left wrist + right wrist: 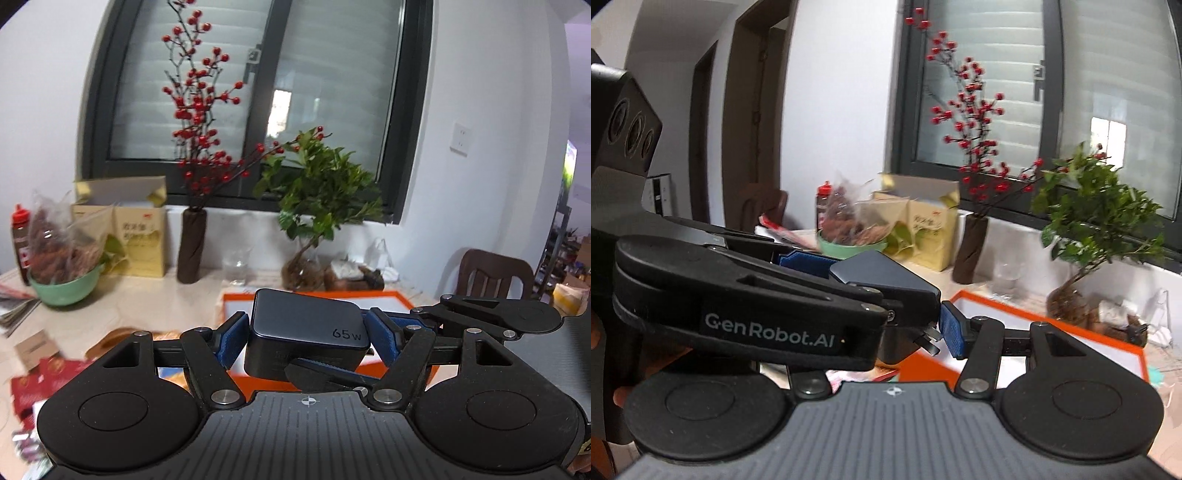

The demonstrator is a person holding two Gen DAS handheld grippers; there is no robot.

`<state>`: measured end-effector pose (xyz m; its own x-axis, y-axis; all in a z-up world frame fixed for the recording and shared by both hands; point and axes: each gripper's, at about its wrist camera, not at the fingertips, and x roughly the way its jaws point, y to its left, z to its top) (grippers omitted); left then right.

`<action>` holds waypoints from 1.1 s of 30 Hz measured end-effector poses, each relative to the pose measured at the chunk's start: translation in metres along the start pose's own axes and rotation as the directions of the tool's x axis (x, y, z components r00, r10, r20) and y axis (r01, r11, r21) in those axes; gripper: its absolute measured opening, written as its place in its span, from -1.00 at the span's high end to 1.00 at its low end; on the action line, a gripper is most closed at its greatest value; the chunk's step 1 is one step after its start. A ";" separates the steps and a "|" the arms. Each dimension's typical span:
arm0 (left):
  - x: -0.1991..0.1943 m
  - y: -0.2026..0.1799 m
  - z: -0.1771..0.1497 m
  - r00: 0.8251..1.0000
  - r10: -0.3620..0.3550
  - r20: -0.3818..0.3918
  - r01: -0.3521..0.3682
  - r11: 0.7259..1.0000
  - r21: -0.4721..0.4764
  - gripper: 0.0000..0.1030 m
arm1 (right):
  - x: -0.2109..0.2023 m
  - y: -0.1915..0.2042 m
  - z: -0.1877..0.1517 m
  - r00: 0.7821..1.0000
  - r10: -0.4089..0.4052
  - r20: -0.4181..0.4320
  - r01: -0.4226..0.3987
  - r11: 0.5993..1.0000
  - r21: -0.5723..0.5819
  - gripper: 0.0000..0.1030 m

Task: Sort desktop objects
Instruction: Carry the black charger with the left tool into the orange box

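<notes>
From my left wrist, my left gripper [306, 334] clamps a dark charger [308, 332] between its blue pads [232, 341], above an orange tray [384, 300] lying just ahead.

From my right wrist, my right gripper [886, 317] grips the same charger [886, 275], its metal prongs [929, 338] beside my right pad [951, 330].

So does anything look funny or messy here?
Yes: the yellow box by the window has torn-open top flaps sticking up. A crumpled plastic bag bulges out of the green bowl. Otherwise, the left gripper holds a dark charger above the orange tray.
</notes>
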<state>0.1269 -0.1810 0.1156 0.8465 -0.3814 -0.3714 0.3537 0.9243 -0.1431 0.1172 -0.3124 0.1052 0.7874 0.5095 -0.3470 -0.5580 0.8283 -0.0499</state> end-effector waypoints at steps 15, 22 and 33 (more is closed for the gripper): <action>0.155 0.034 0.004 0.987 -0.083 -0.139 0.068 0.991 -0.113 -0.37 | 0.098 -0.093 -0.015 0.986 -0.016 -0.168 0.035 0.993 0.114 -0.14; 0.206 0.041 -0.013 0.969 -0.099 -0.227 0.064 0.986 -0.153 -0.37 | 0.130 -0.118 -0.037 0.965 -0.015 -0.262 0.054 0.988 0.143 -0.14; 0.237 0.038 -0.023 0.944 -0.098 -0.314 0.052 0.987 -0.151 -0.36 | 0.150 -0.131 -0.051 0.938 -0.006 -0.347 0.065 0.985 0.158 -0.14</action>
<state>0.3316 -0.2358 0.0008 0.6399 -0.4473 -0.6249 0.3331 0.8942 -0.2991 0.2948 -0.3570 0.0119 0.6512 0.3922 -0.6497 -0.4575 0.8859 0.0762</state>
